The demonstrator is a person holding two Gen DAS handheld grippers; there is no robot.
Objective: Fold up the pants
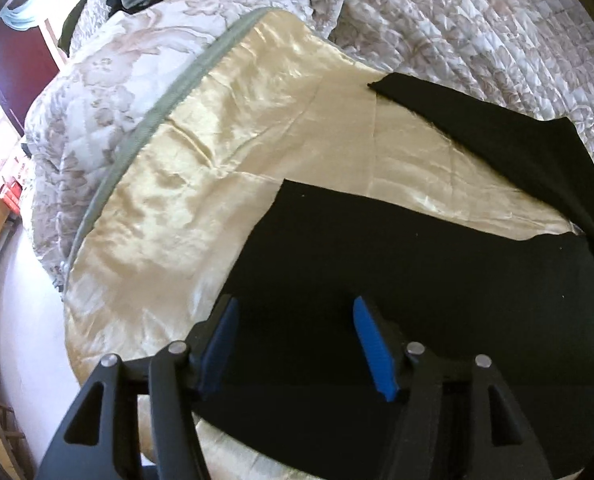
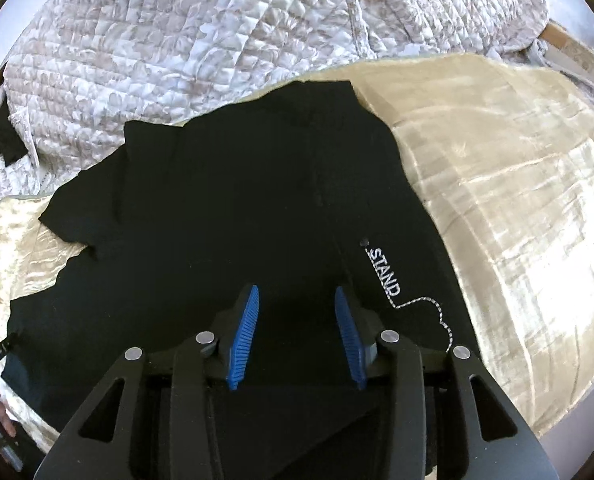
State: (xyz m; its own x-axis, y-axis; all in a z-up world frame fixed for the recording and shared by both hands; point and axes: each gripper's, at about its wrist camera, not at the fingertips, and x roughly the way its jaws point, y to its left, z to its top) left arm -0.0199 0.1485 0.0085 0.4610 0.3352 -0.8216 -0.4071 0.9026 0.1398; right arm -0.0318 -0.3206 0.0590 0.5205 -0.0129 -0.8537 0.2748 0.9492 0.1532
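Black pants (image 1: 397, 264) lie spread on a shiny cream sheet (image 1: 201, 168) on the bed, one leg running across the lower middle of the left view, the other slanting toward the upper right. The left gripper (image 1: 295, 340) hovers over the near leg at lower centre, jaws released and wide apart, gripping nothing. A quilt (image 1: 477, 32) is bunched across the top.

In the right view the pants (image 2: 237, 200) fill the centre, white "STAND" lettering (image 2: 385, 272) at right of middle. The right gripper (image 2: 297, 332) hangs over the cloth at lower centre, jaws parted and empty. Cream sheet (image 2: 517, 200) shows at right, quilt (image 2: 177, 40) above.
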